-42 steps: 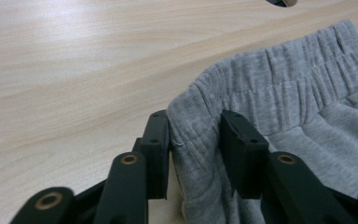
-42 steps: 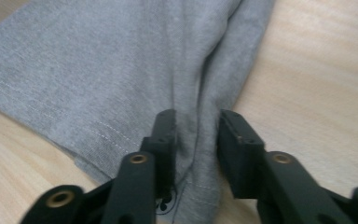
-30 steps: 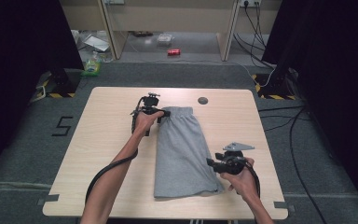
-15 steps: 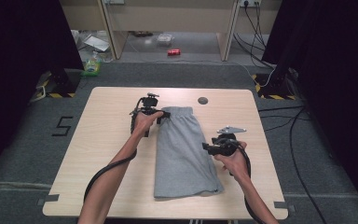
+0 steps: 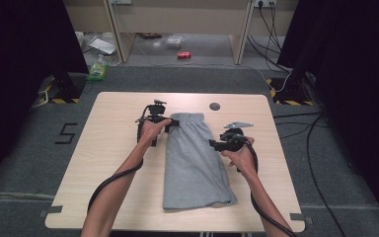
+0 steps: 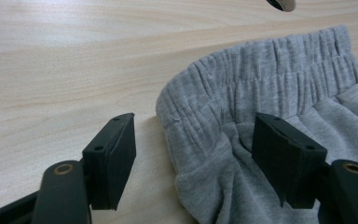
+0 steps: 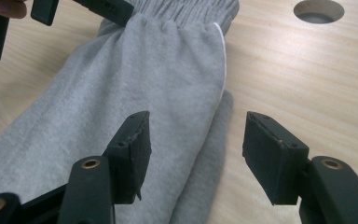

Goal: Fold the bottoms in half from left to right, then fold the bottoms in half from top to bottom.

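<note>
Fingers point(image 6: 116, 158) of both grippers have just spread, released — folded grey shorts point(image 5: 192, 163) lie free on the desk point(image 5: 118, 163), the right gripper point(image 5: 216, 144) shifted farther along their right edge.

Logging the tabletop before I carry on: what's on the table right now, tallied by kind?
Grey folded shorts: 1
Hand-held grippers, black: 2, the left hand-held gripper at the waistband corner and the right hand-held gripper at the right edge, both with jaws apart
Round hole in the table: 1
Total: 4
</note>
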